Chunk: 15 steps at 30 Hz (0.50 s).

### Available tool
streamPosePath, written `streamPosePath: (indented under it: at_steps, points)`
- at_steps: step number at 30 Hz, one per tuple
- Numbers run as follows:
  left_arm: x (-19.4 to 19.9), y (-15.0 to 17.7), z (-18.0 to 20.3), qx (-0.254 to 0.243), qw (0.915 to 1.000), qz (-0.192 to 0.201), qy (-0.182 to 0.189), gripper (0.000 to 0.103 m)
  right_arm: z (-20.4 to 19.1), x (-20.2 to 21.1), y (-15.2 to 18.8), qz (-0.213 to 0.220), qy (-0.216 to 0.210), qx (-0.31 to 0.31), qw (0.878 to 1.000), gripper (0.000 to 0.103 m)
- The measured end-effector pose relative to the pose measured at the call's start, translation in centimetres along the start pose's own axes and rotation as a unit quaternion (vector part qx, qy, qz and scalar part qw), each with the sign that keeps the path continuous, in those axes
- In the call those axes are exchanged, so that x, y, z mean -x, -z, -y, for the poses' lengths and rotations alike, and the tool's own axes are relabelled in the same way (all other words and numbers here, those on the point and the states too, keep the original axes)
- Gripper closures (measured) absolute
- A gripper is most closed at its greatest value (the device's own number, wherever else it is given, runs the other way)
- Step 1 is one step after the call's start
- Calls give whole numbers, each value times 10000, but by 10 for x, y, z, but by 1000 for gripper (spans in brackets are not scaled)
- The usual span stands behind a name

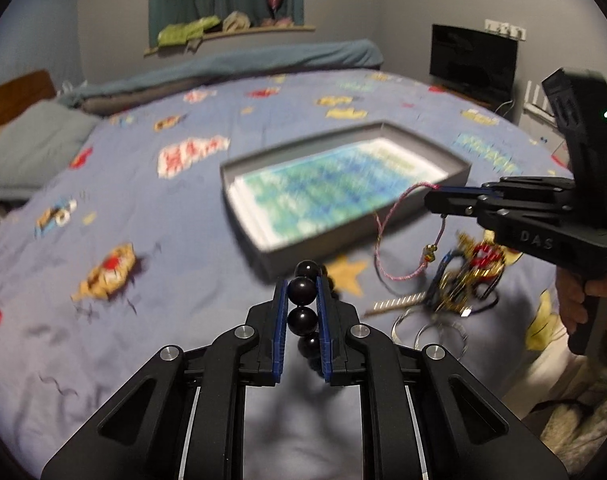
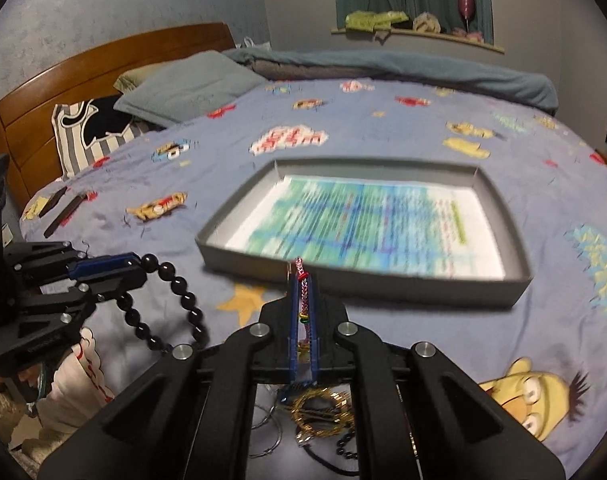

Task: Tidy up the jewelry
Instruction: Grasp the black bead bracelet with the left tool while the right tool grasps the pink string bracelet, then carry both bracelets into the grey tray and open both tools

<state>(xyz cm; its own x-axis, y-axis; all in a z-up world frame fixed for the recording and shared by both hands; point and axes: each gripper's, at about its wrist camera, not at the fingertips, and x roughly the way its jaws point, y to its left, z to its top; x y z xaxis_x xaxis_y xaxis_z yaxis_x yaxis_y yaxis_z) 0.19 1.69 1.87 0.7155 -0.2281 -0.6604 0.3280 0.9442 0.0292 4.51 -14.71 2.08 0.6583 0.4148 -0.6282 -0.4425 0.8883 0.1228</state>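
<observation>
Above the bed [image 2: 383, 96], we hold a black bead bracelet [image 1: 302, 289] in the left gripper [image 1: 302, 292] fingers and a limp pink cord bracelet [image 2: 302, 280] pinched in the right gripper [image 2: 302, 280], both light, near the grey tray [image 2: 519, 264].

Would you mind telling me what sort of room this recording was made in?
Almost certainly a bedroom. The work surface is a bed with a blue cartoon-print bedsheet, a curved wooden headboard and a grey-green pillow at its head, and a dark flat television screen stands against the wall.
</observation>
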Motion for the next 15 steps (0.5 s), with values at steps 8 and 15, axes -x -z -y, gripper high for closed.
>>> streamPosePath:
  at_steps: [8, 15]
  points:
    - [21, -53, -12, -163, 9987, 456, -170, 88, 31, 26, -40, 415, 301, -13, 9987, 99]
    - [-7, -104, -25, -165, 9987, 445, -187, 88, 69, 13, -77, 458, 800, -108, 9957, 99]
